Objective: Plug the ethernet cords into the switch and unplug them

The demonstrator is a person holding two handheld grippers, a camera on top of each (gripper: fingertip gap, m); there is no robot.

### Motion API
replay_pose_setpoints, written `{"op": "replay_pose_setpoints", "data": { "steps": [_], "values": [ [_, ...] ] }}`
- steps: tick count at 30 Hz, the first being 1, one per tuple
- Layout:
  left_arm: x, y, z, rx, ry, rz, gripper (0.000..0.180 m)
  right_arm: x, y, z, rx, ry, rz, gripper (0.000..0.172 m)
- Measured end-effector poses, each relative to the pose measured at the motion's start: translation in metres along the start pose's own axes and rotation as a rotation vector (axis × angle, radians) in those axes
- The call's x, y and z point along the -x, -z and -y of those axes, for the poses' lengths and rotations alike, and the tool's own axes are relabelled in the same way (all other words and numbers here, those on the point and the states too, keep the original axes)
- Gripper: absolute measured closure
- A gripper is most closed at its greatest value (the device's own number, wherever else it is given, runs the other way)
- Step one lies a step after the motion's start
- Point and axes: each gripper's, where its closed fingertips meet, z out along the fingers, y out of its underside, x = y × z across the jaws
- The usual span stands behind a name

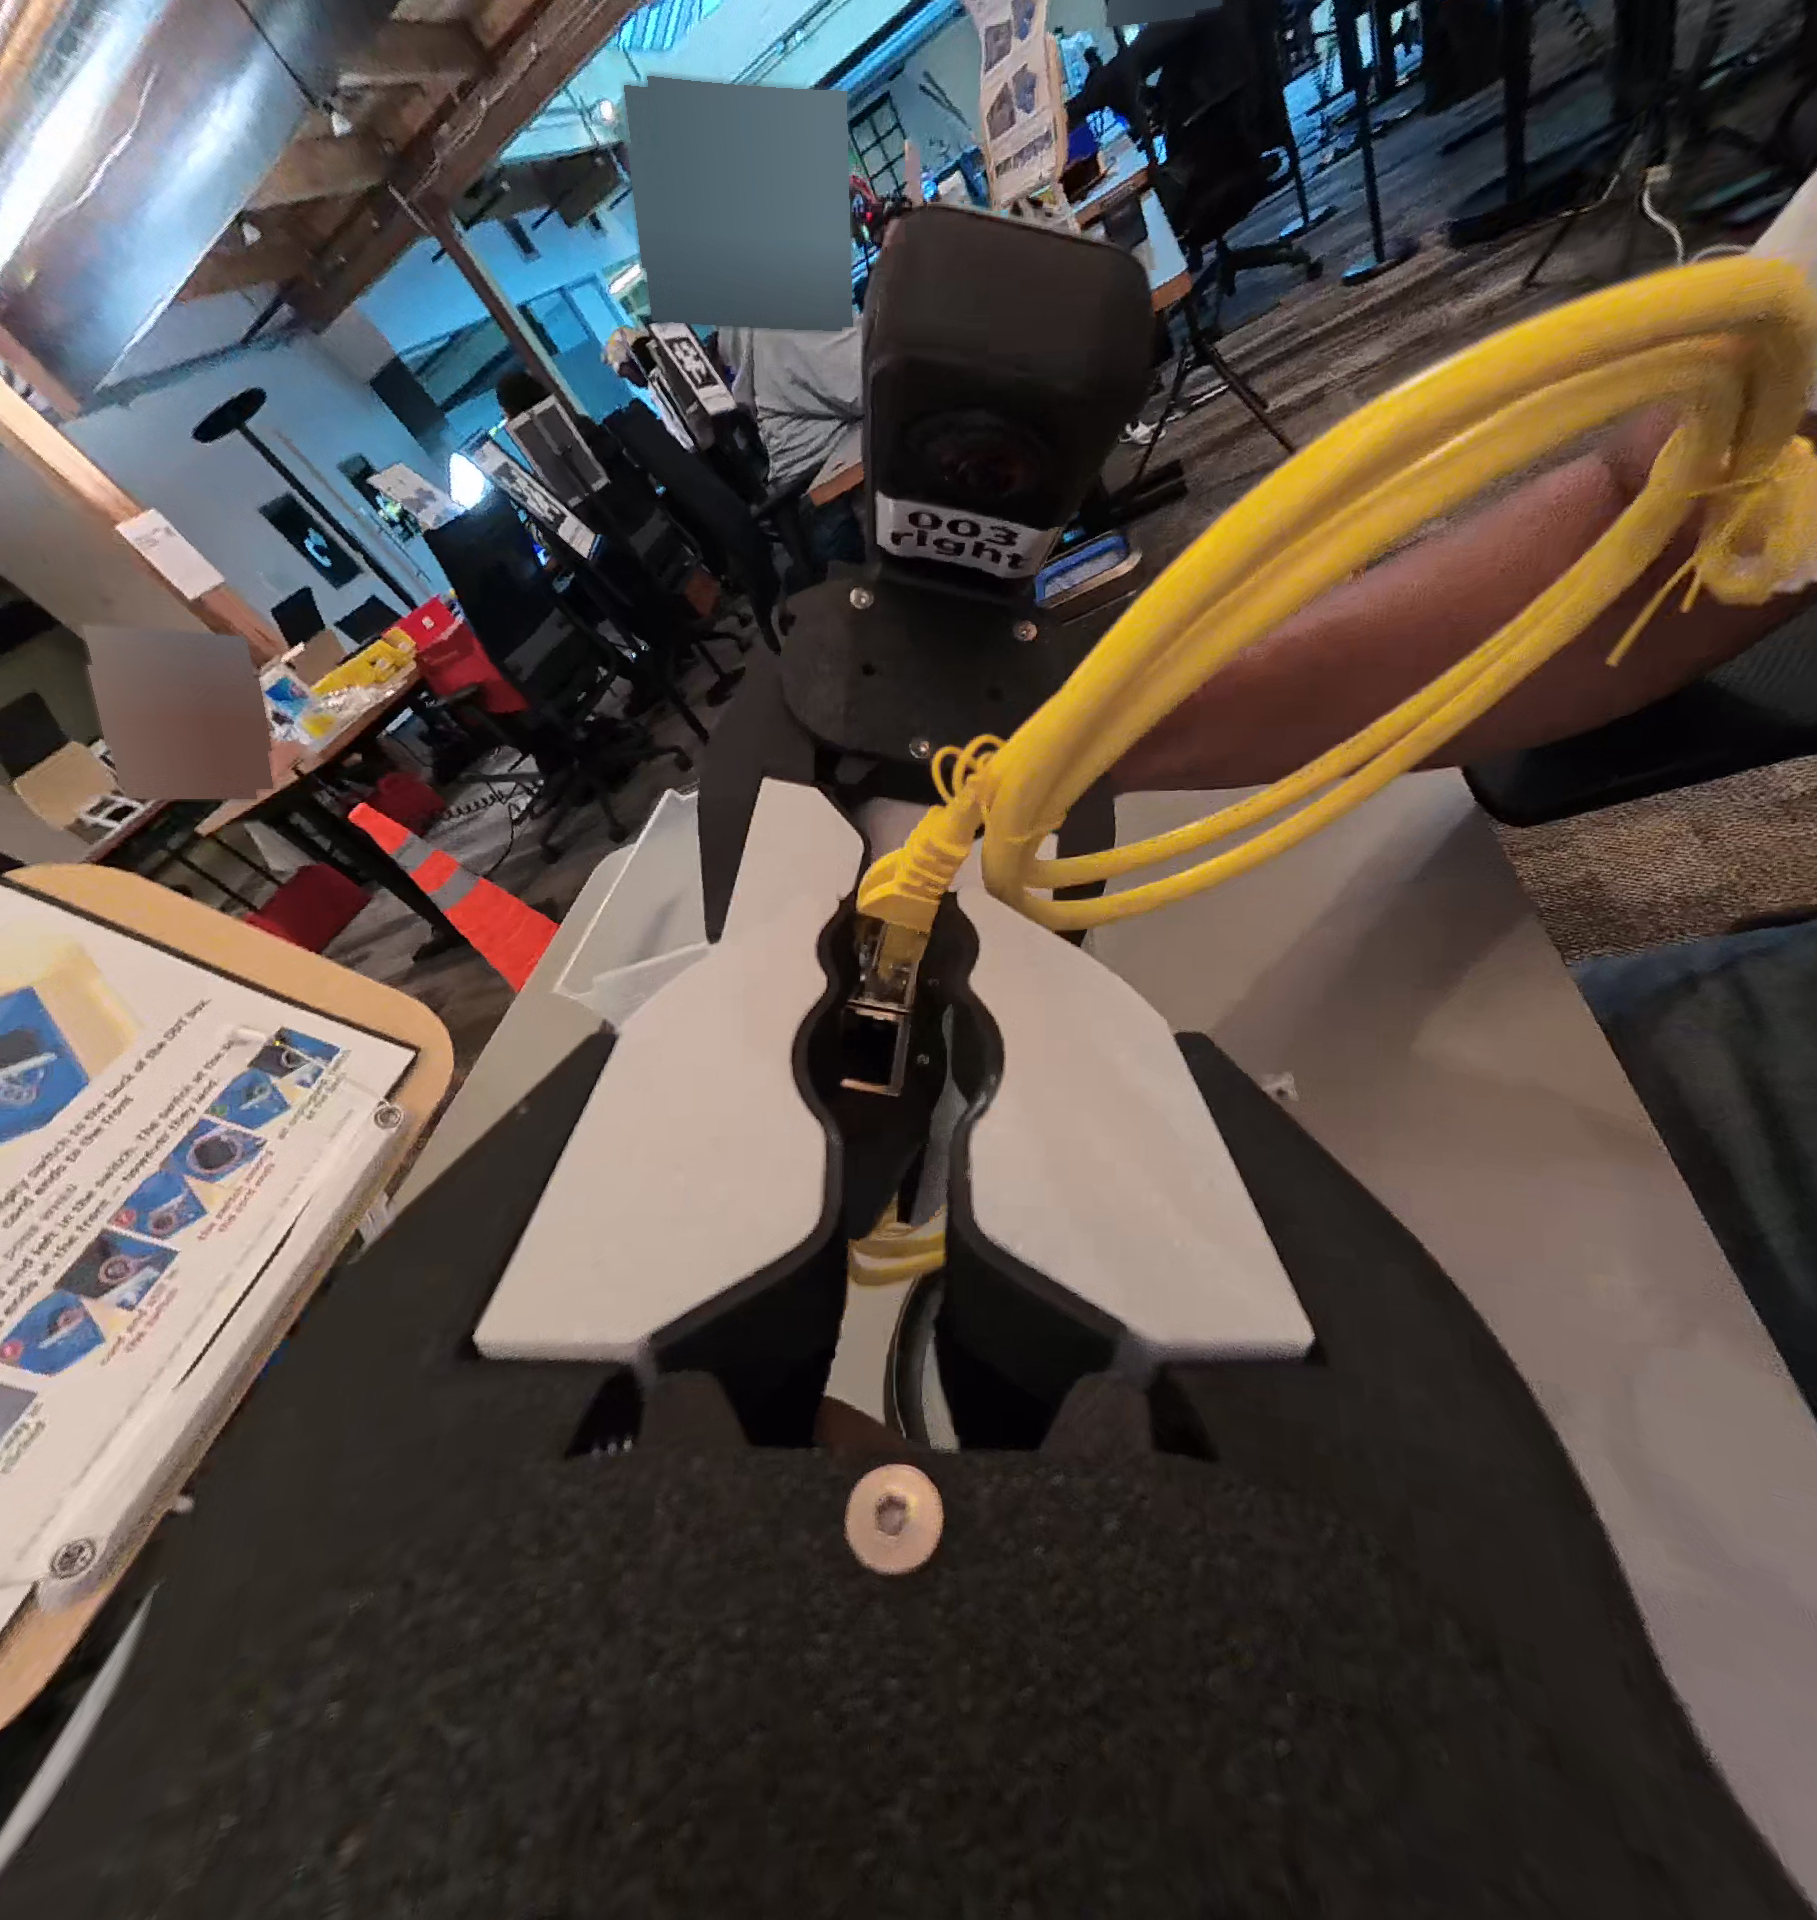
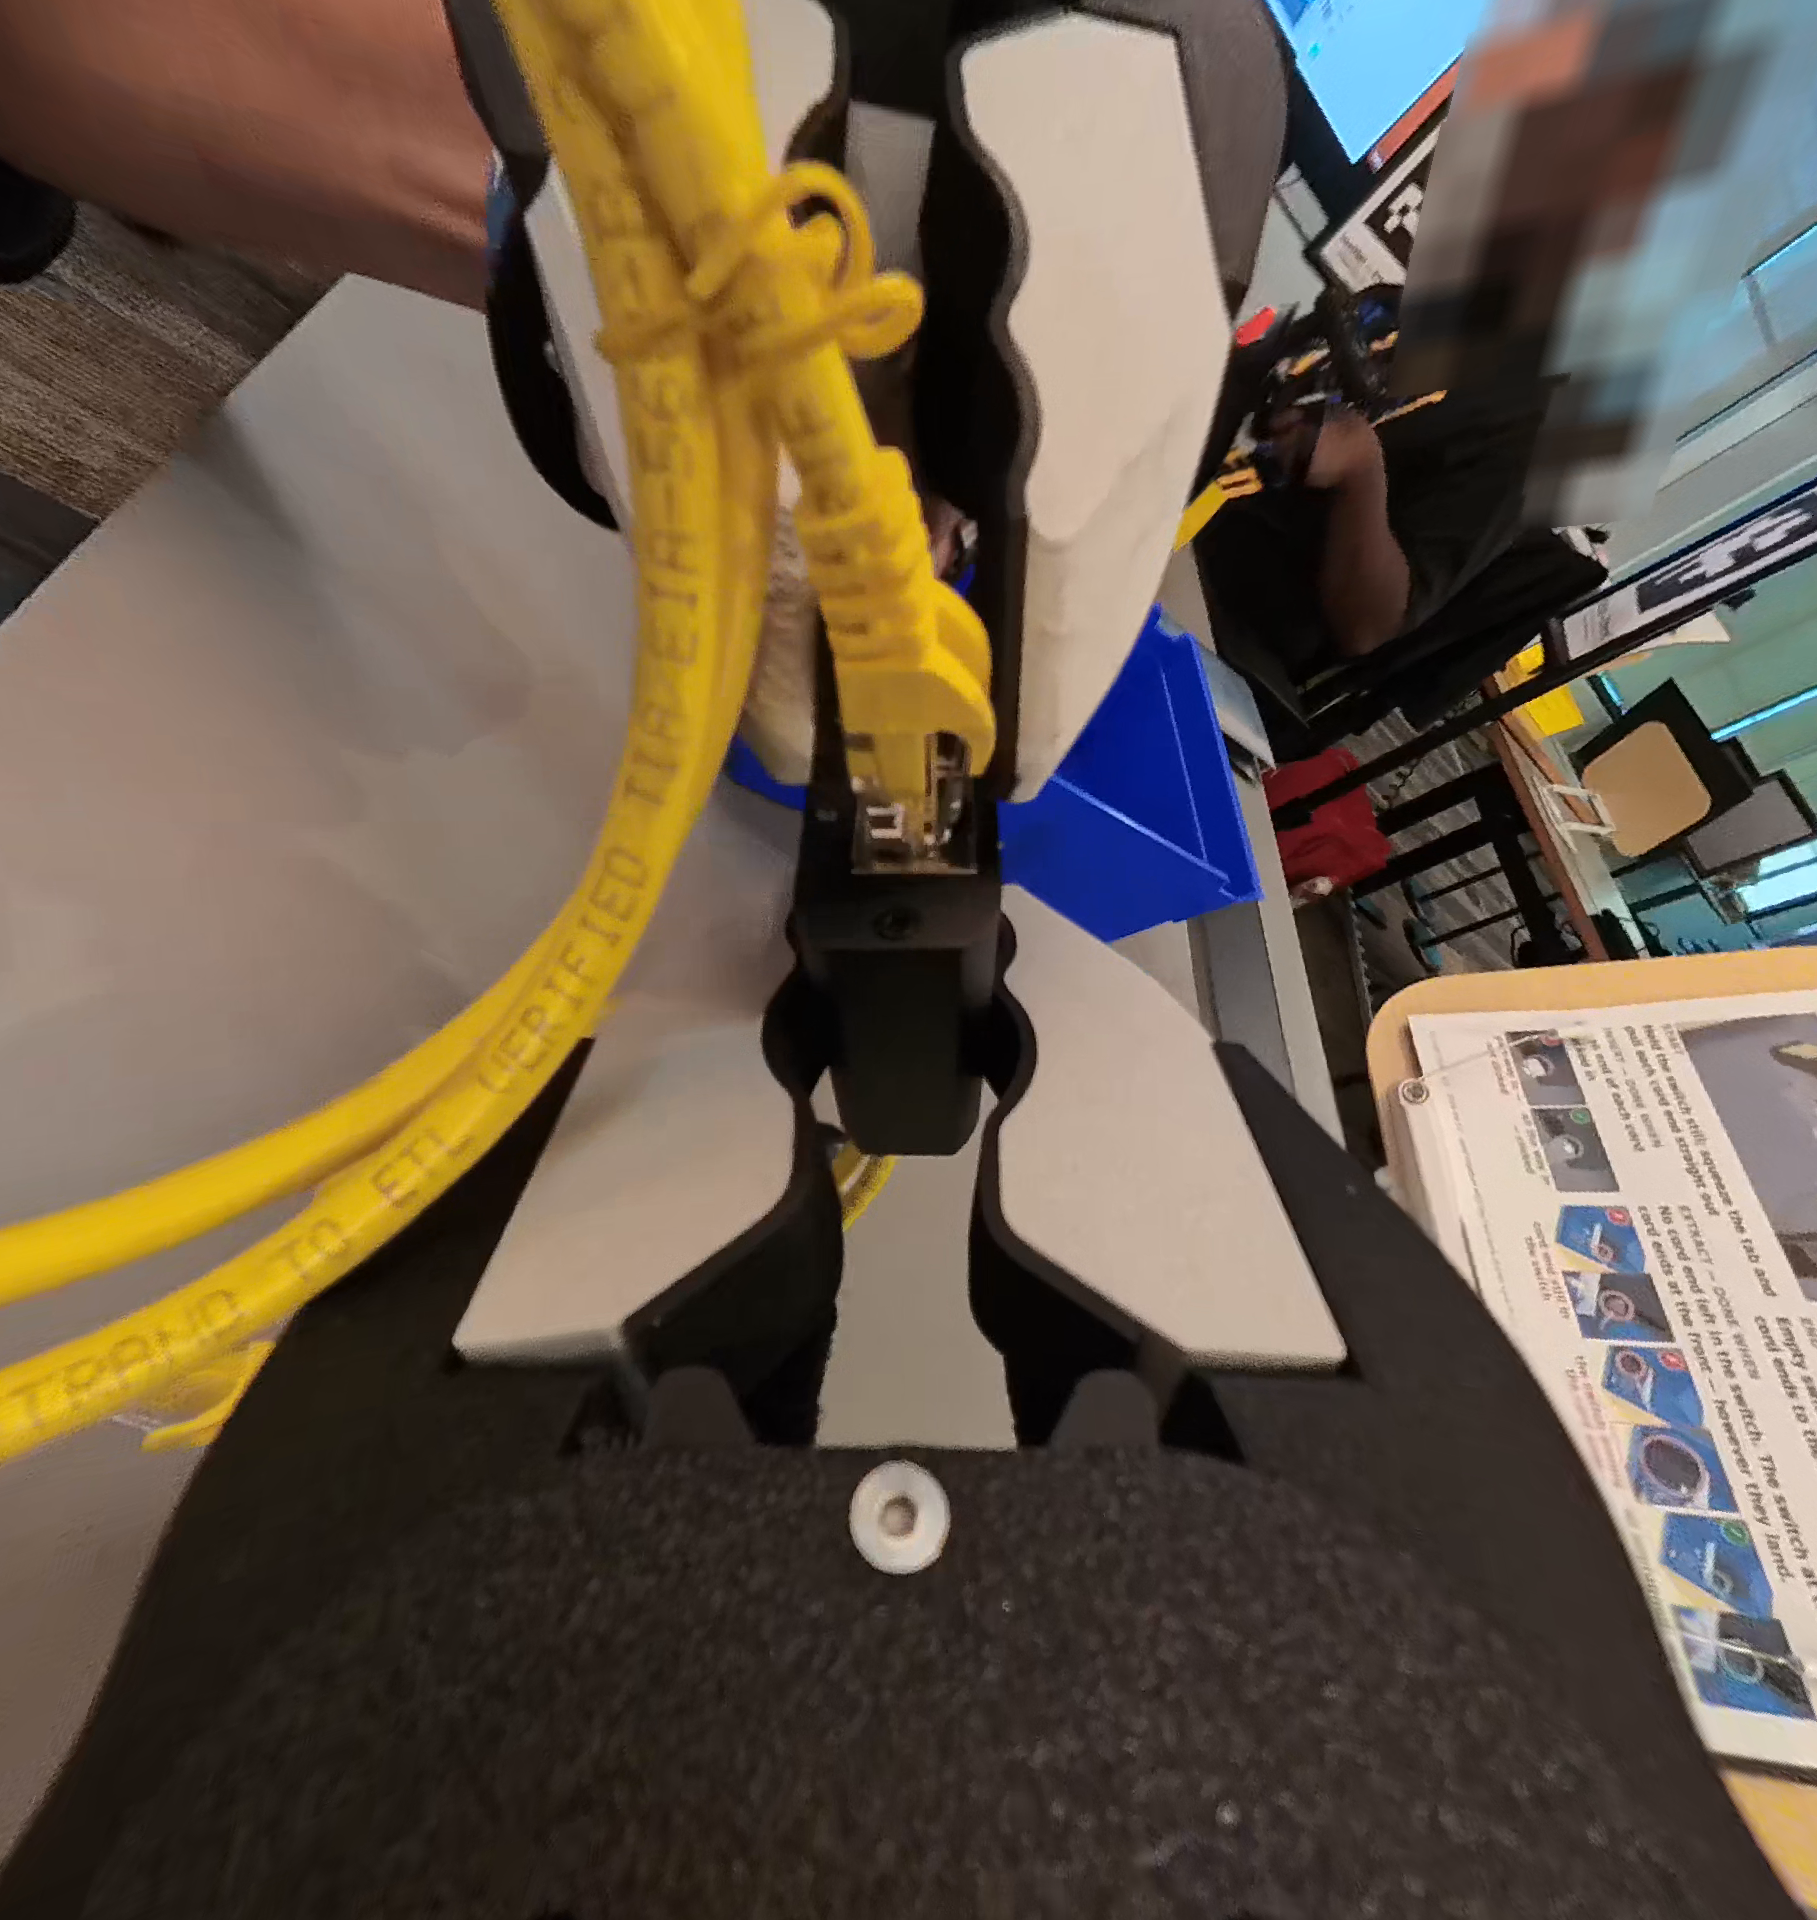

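Observation:
In the right wrist view my right gripper [image 2: 899, 966] is shut on a small black switch [image 2: 899, 1029] and holds it above the grey table with its metal port facing up. A yellow ethernet plug [image 2: 899, 644] sits in that port. My left gripper [image 1: 899, 914] comes from the opposite side, and its pads are closed on the plug [image 1: 909, 873] just above the switch [image 1: 868, 1049]. The yellow cord [image 1: 1403, 540] is a coil tied with yellow ties. It hangs to the right over the person's forearm and shows close up in the right wrist view [image 2: 613, 935].
A grey table [image 2: 260, 675] lies below. An instruction sheet on a tan board [image 1: 104, 1195] lies beside it and also shows in the right wrist view [image 2: 1662, 1299]. A blue bin [image 2: 1132, 821] stands behind the switch. A white bin [image 1: 634, 935] and an orange cone [image 1: 447, 873] are farther off. The gap from one gripper's tips to the other's is roughly 7 cm.

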Motion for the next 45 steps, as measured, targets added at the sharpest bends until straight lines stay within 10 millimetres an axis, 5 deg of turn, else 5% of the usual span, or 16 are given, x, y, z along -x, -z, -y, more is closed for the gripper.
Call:
{"op": "replay_pose_setpoints", "data": {
  "steps": [6, 10, 17, 21, 26, 30, 40, 45],
  "values": [
    [0.009, 0.004, -0.013, 0.059, 0.064, 0.036, 0.155, -0.008, 0.005, -0.01, 0.02, -0.041, -0.014, 0.147],
    [0.016, 0.007, -0.013, 0.038, 0.1, 0.071, 0.167, -0.016, 0.008, -0.019, 0.056, -0.064, -0.046, 0.146],
    [0.034, 0.018, -0.039, 0.116, 0.187, 0.193, 0.164, -0.035, 0.015, -0.063, 0.242, -0.075, -0.133, 0.146],
    [0.034, 0.037, -0.056, 0.142, 0.252, 0.269, 0.165, -0.044, 0.029, -0.059, 0.223, -0.068, -0.167, 0.146],
    [0.034, 0.034, -0.061, 0.178, 0.302, 0.278, 0.16, -0.046, 0.03, -0.059, 0.236, -0.066, -0.17, 0.146],
    [0.033, 0.02, -0.065, 0.202, 0.411, 0.262, 0.135, -0.042, 0.024, -0.056, 0.237, -0.052, -0.158, 0.146],
    [0.009, -0.007, -0.073, 0.339, 0.118, 0.228, 0.142, 0.009, -0.01, -0.047, 0.304, 0.025, 0.051, 0.147],
    [0.003, -0.005, -0.081, 0.412, -0.031, 0.228, 0.155, 0.011, -0.013, -0.048, 0.331, 0.07, 0.04, 0.146]
  ]
}}
